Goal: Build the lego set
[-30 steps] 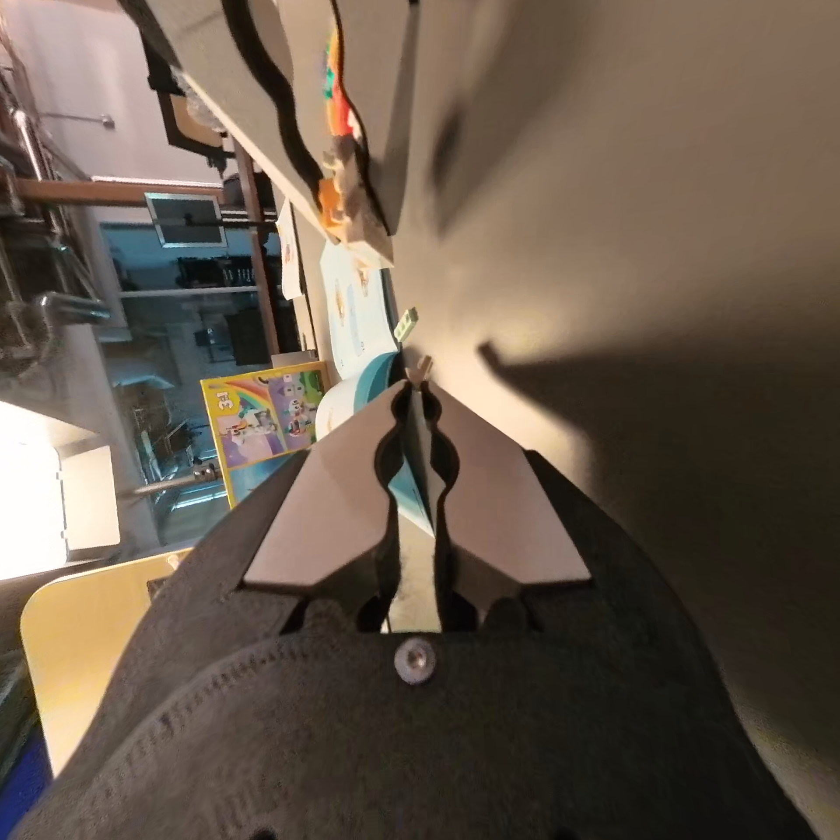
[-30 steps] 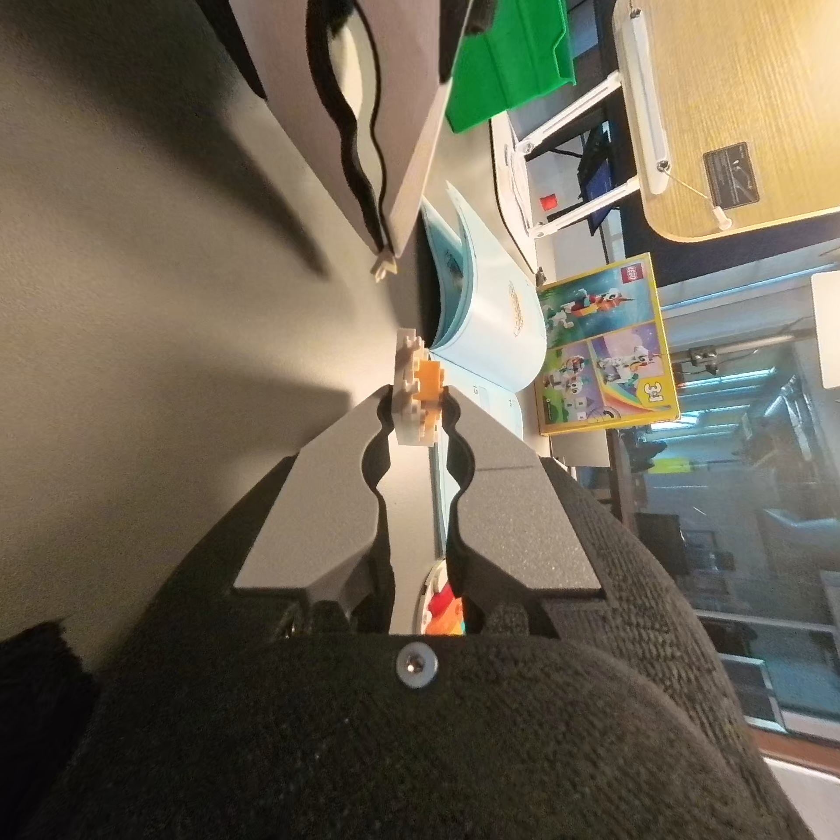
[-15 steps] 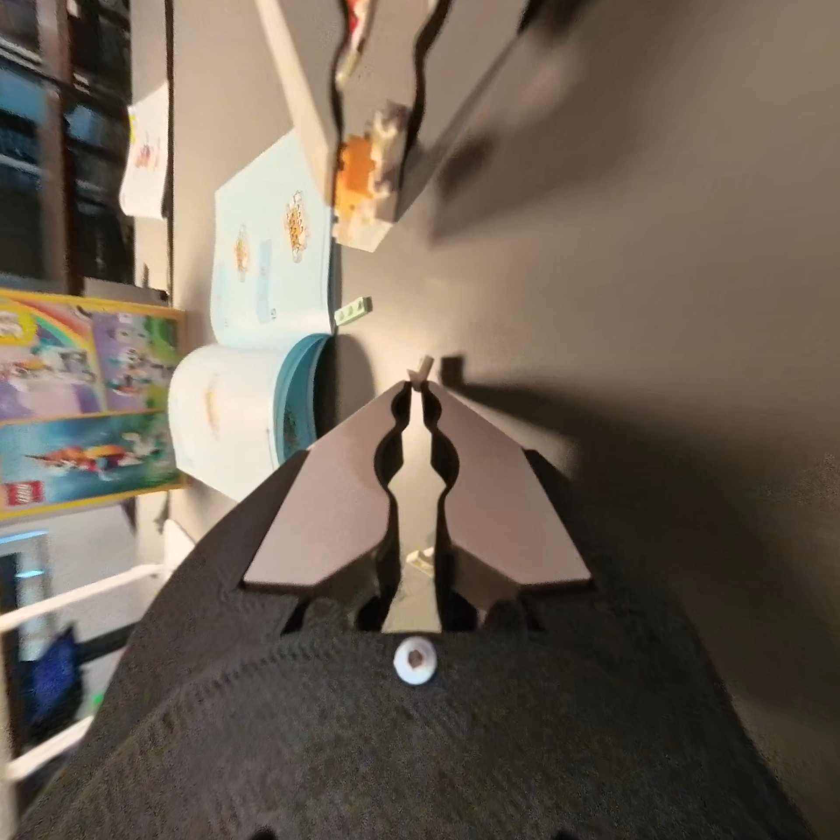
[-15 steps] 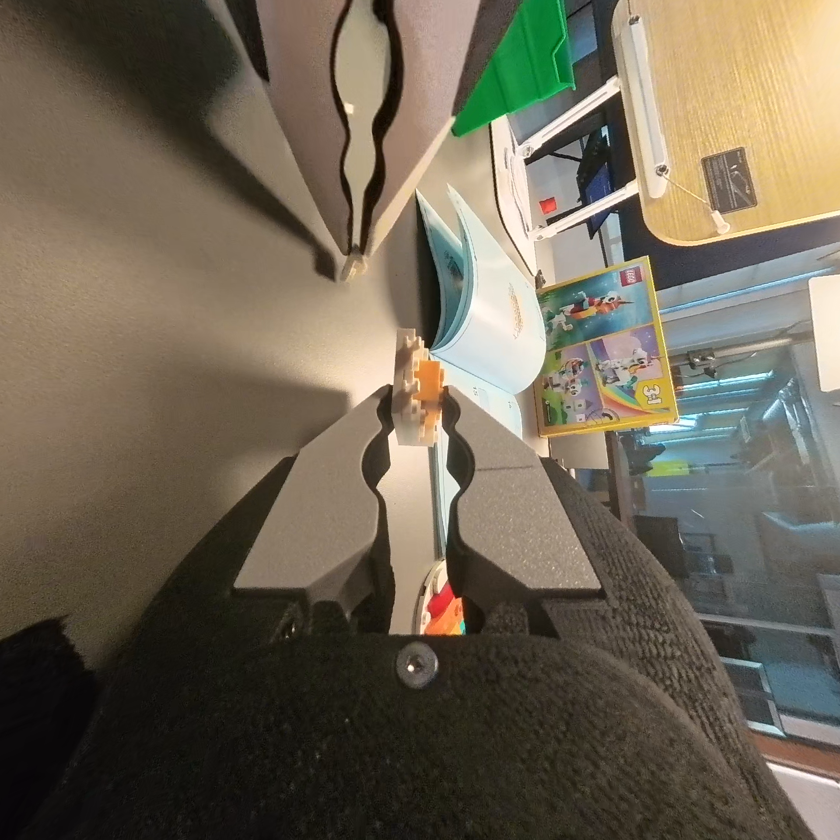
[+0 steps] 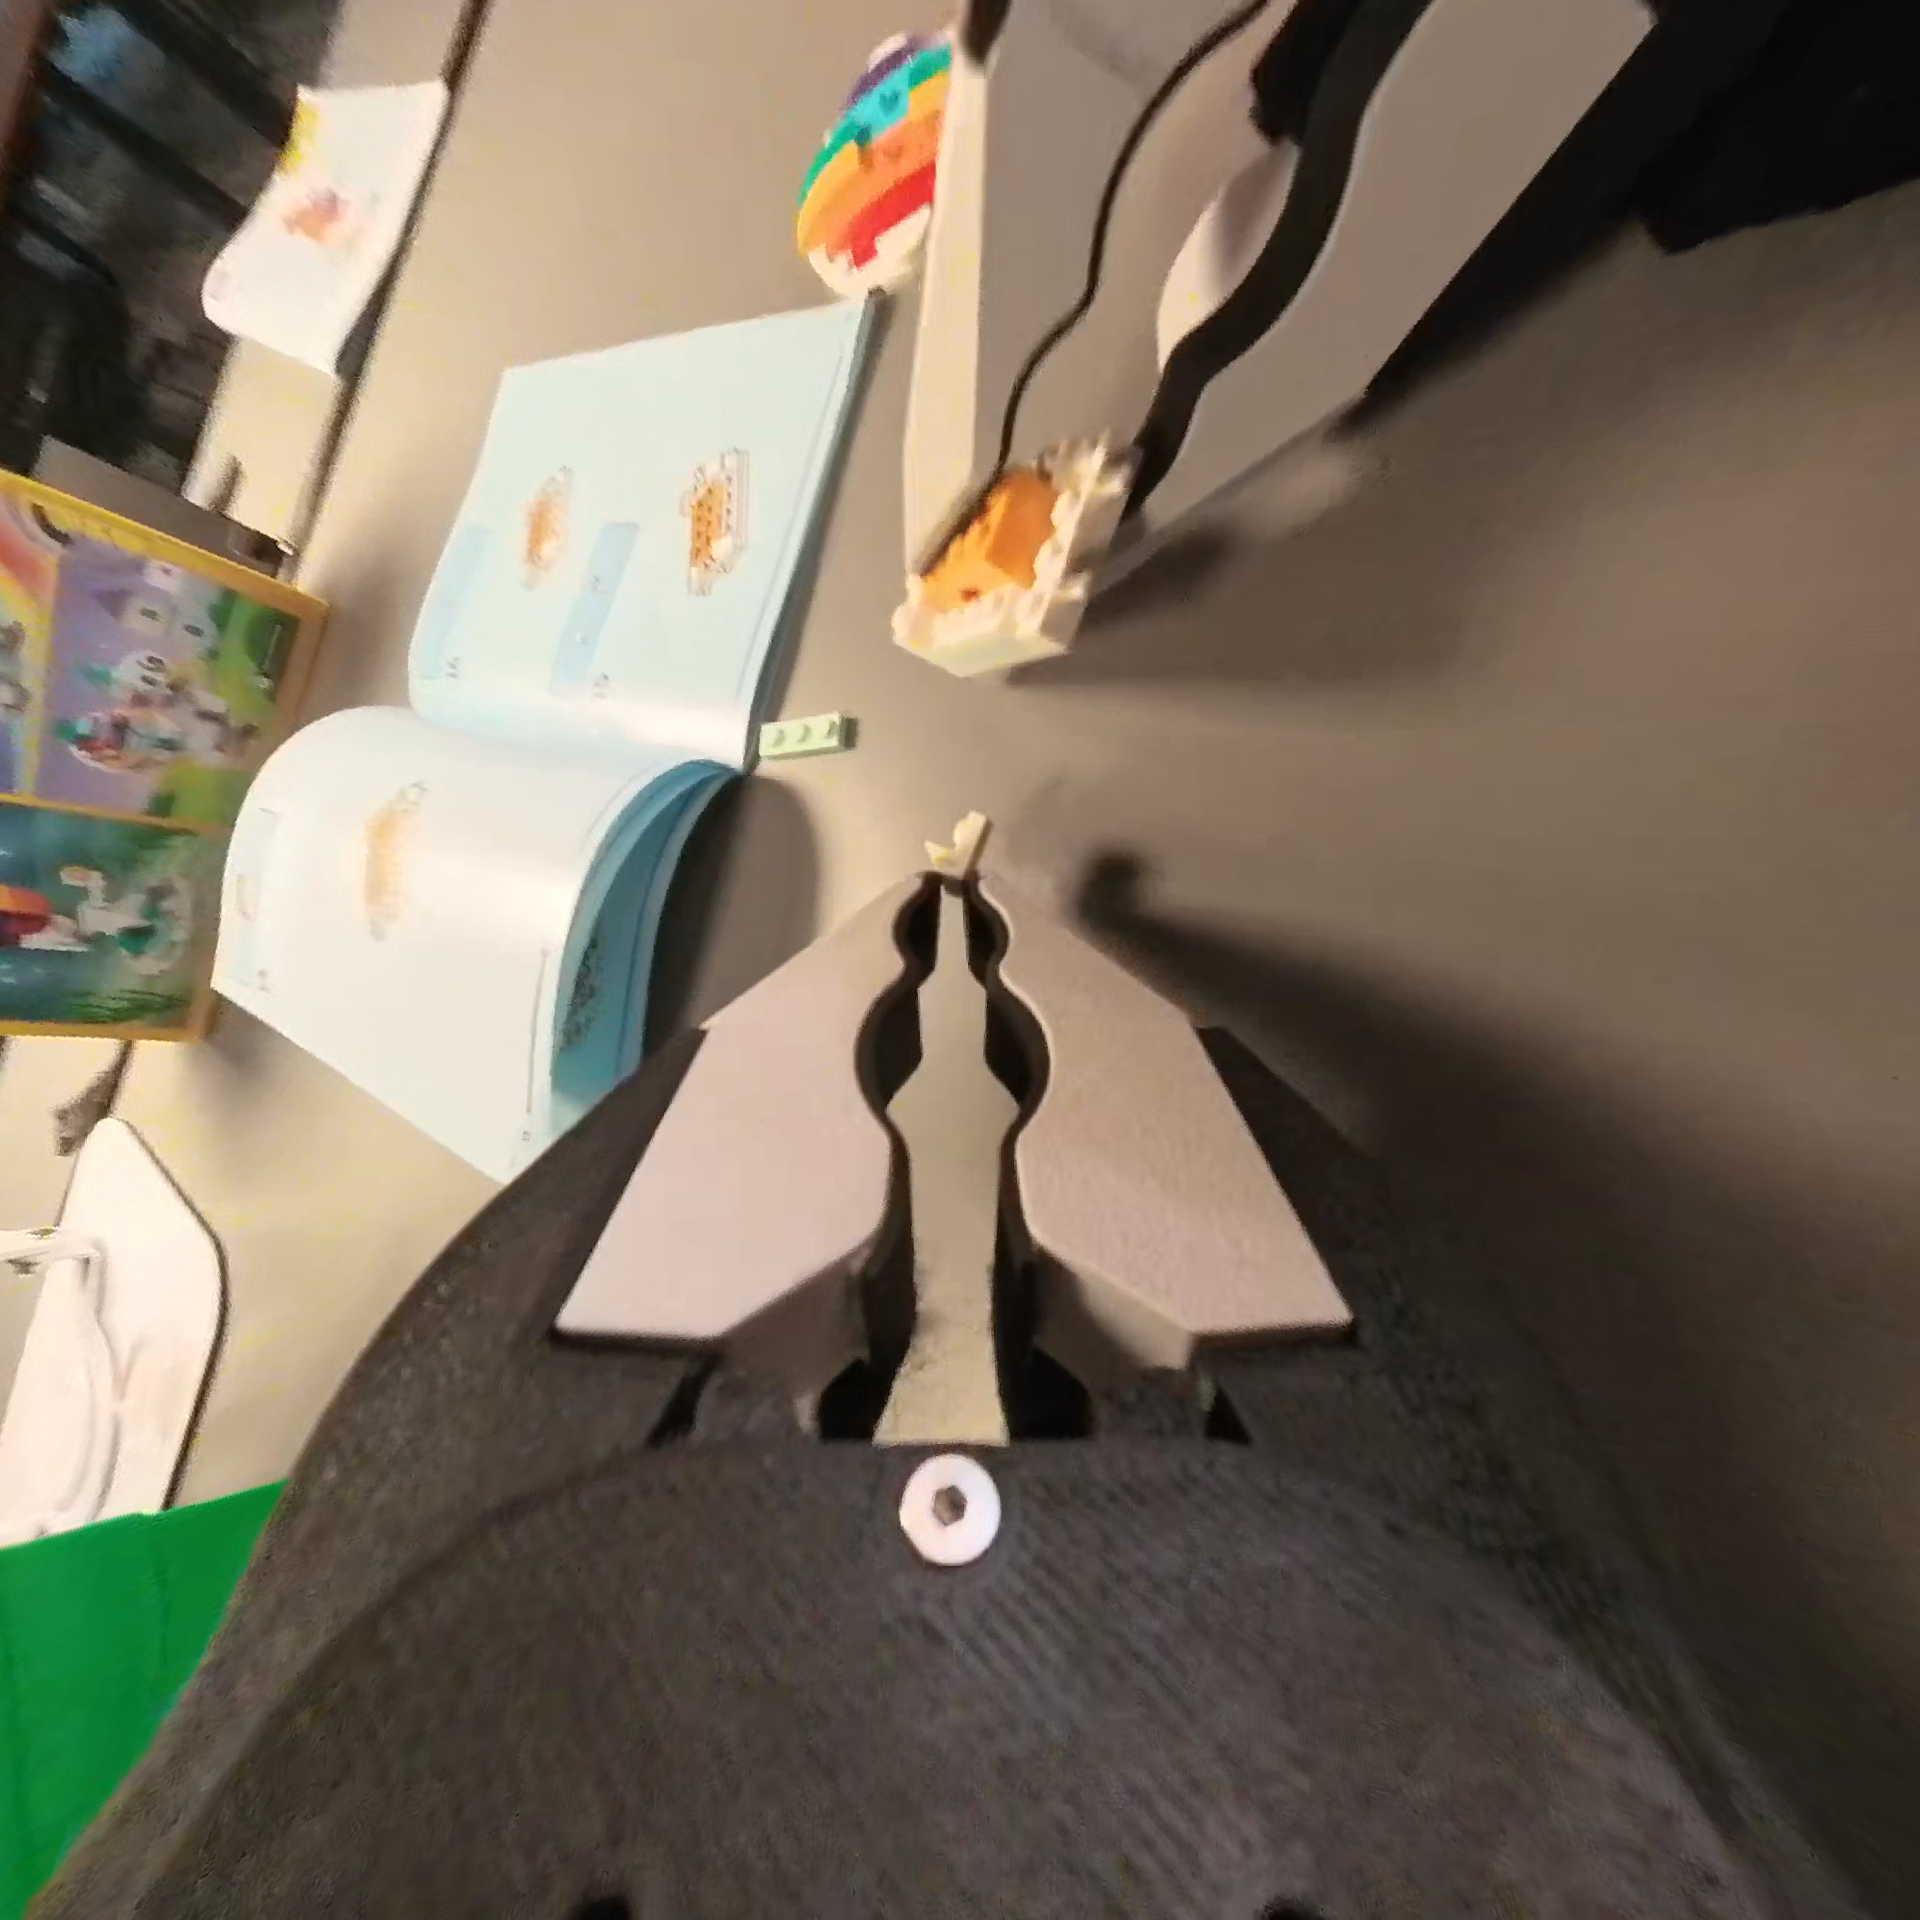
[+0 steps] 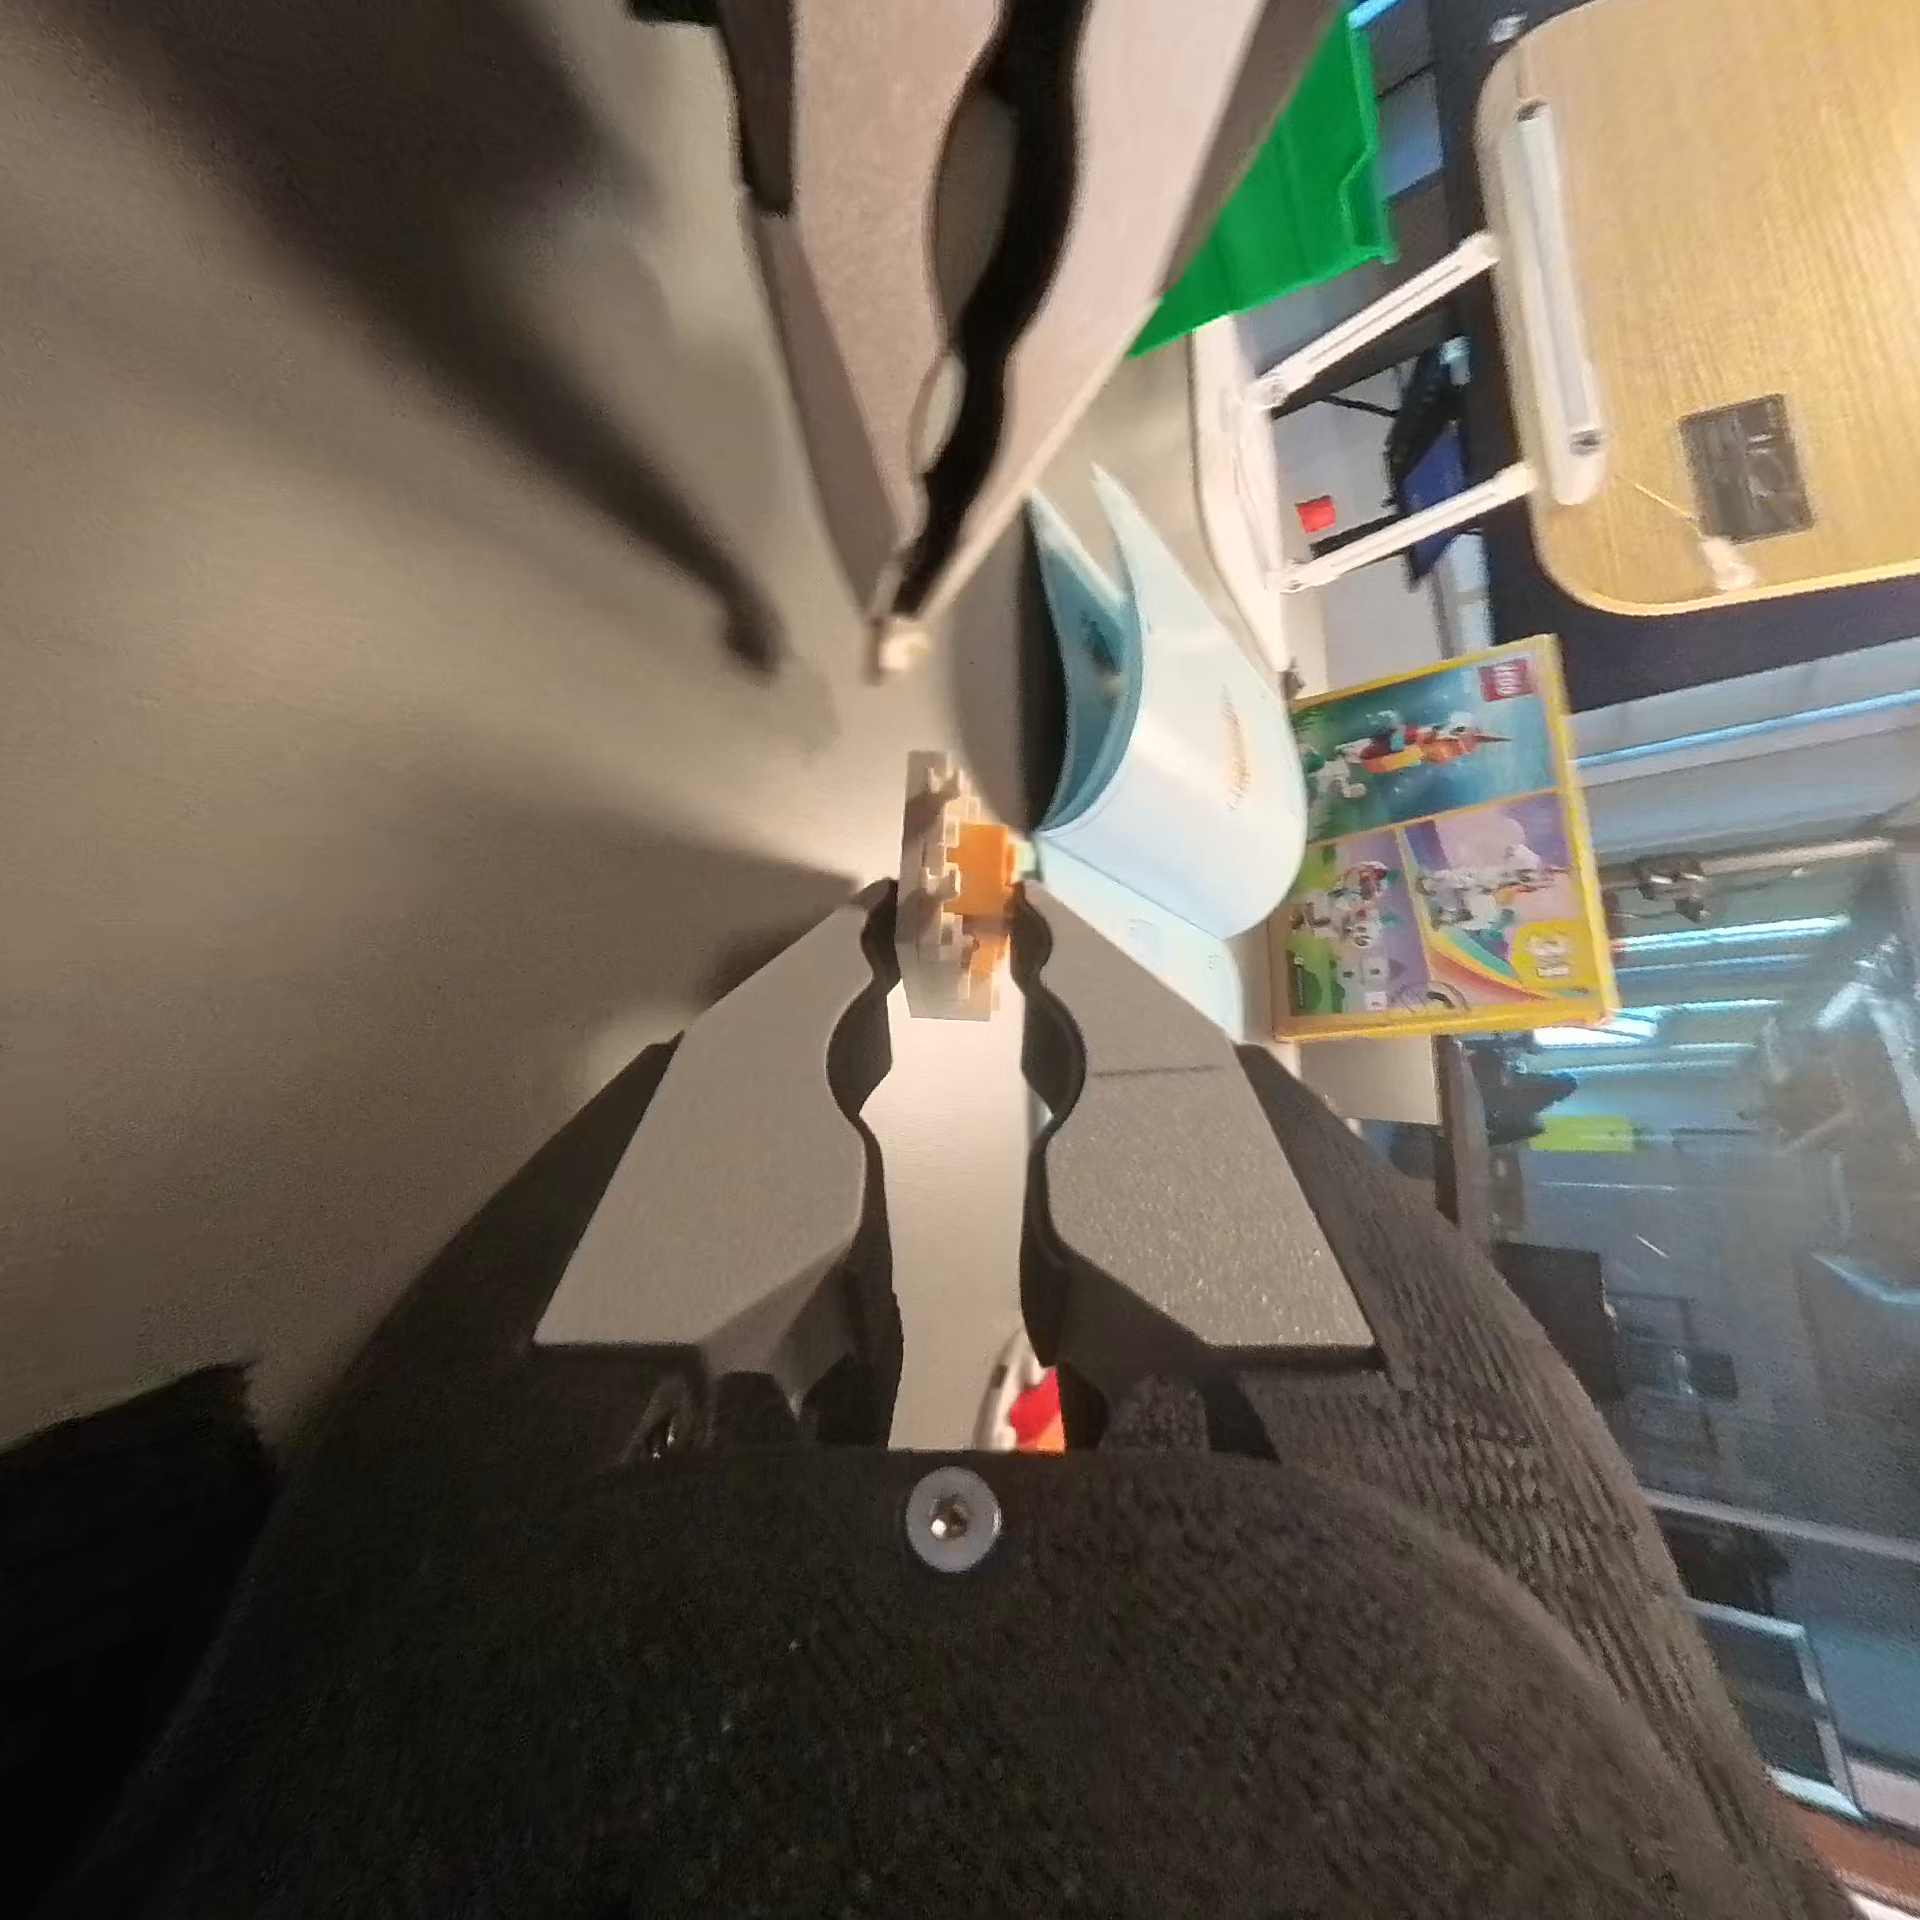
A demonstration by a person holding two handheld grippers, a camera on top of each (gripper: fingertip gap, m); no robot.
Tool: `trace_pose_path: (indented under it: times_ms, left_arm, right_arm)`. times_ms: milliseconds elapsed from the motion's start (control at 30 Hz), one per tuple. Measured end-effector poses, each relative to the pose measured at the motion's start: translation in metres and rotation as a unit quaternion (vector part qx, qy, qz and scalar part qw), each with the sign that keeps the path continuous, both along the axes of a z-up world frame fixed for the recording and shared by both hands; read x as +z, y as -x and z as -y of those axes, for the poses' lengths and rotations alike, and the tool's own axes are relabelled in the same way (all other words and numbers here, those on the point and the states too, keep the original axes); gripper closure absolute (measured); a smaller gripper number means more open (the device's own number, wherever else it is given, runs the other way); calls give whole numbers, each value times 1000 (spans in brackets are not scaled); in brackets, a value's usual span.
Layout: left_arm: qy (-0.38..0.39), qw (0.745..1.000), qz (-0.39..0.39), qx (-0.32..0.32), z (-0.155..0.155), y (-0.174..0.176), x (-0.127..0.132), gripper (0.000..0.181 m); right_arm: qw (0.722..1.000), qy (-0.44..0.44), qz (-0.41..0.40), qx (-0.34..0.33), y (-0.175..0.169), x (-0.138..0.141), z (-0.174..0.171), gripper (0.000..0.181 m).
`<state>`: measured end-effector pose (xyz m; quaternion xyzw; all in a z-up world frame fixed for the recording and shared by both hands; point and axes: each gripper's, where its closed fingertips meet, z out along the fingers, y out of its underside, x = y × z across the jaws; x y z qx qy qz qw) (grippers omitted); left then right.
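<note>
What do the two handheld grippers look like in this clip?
Both look alike. The left gripper and right gripper each have two flat, grey, wedge-shaped fingers tapering to the tips, with wavy black-lined inner edges. Each sits in a black, textured, rounded body with a single screw at the centre. No cables, markings, sleeves or hands are visible.

Matte grey tabletop (image 5: pixel 1351 810), bearing: open pale-blue instruction booklet (image 5: pixel 644 540), small pale-green plate brick (image 5: pixel 810 734), rainbow-coloured round brick assembly (image 5: pixel 868 197), yellow-edged cardboard set box (image 5: pixel 114 790).
</note>
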<state>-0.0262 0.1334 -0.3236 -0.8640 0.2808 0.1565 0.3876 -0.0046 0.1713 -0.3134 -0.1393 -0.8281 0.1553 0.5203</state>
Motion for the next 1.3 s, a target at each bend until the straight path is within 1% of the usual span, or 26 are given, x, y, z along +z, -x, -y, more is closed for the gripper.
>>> trace_pose_path:
  times_ms: [100, 233, 333, 433, 500, 600, 633, 667, 733, 767, 833, 900, 933, 967, 1000, 1033, 1100, 1167, 1300]
  left_arm:
    - [-34, 999, -27, -4, -4, 0, 8, 178]
    - [-63, 996, -58, -7, -8, 0, 15, 178]
    - [-69, 995, -67, -8, -9, 0, 16, 178]
    - [-70, 995, -69, -9, -9, -1, 14, 178]
    - [-74, 995, -69, -9, -9, -2, 15, 178]
    - [-90, 993, -70, -9, -9, -2, 20, 178]
    - [-98, 993, -71, -10, -10, -3, 22, 178]
    - [-109, 991, -74, -13, -10, -4, 25, 178]
    - [-136, 987, -86, -19, -12, -6, 32, 178]
    - [-148, 984, -94, -23, -13, -7, 35, 178]
    - [-168, 979, -113, -33, -14, -10, 40, 178]
    - [-183, 973, -132, -45, -14, -14, 43, 178]
    - [-189, 971, -139, -48, -14, -16, 44, 179]
    - [-193, 969, -145, -52, -14, -18, 45, 178]
    - [-196, 968, -148, -55, -15, -20, 46, 178]
    - [-199, 967, -150, -57, -15, -21, 46, 178]
    - [-199, 966, -154, -62, -16, -24, 46, 178]
    - [-201, 964, -162, -64, -17, -26, 46, 178]
    - [-209, 961, -168, -70, -18, -30, 48, 178]
  right_arm:
    - [1000, -7, 28, -2, -1, -10, -1, 161]
    - [998, 14, 56, 11, -7, -10, 5, 156]
    - [995, 39, 86, 9, -13, -9, 5, 152]
    - [992, 67, 106, 4, -18, -5, 4, 137]
    - [987, 101, 125, 7, -22, -3, 8, 122]
    - [968, 177, 180, 6, -30, -4, 13, 97]
    - [956, 208, 207, 4, -33, -7, 15, 93]
    - [941, 249, 231, 5, -35, -8, 18, 94]
    - [905, 346, 247, -19, -29, -3, 18, 112]
    - [883, 395, 253, -29, -25, 0, 18, 121]
    - [828, 499, 255, -23, -17, 13, 24, 138]
    - [767, 588, 256, 2, -14, 30, 30, 151]
    - [742, 622, 251, 2, -10, 35, 29, 154]
    - [724, 643, 251, 6, -9, 39, 28, 155]
    - [713, 654, 252, 5, -9, 40, 27, 155]
    - [710, 657, 252, 1, -8, 39, 26, 155]
    - [712, 655, 253, 4, -8, 39, 27, 156]
    - [710, 658, 249, 12, -8, 42, 29, 162]
    - [719, 651, 245, 7, -8, 40, 27, 173]
